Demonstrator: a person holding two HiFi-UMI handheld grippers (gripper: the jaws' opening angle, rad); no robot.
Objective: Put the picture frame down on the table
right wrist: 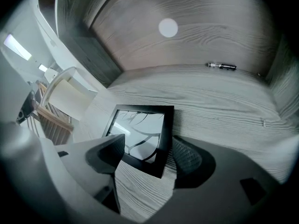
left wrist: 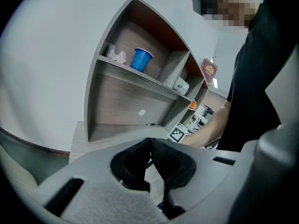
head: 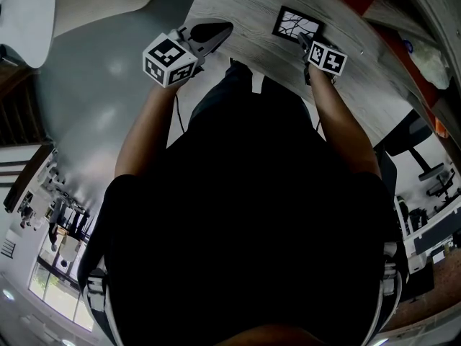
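Observation:
A black picture frame [head: 297, 24] with a branch print lies flat on the pale wood-grain table [head: 238, 6], far right of centre in the head view. My right gripper [head: 304, 42] is just at its near edge. In the right gripper view the frame [right wrist: 140, 134] rests on the tabletop with its near corner between the spread jaws of the right gripper [right wrist: 149, 143], and the jaws stand open. My left gripper [head: 216, 31] hovers over the table's near left part. Its pads meet at the tips in the left gripper view [left wrist: 150, 143], with nothing held.
A grey shelf unit [left wrist: 121, 101] stands at the back of the table, with a blue cup [left wrist: 141, 59] on its upper board. A dark pen [right wrist: 222, 66] lies by the back panel. A pale round chair [right wrist: 65, 94] stands off the table's left end.

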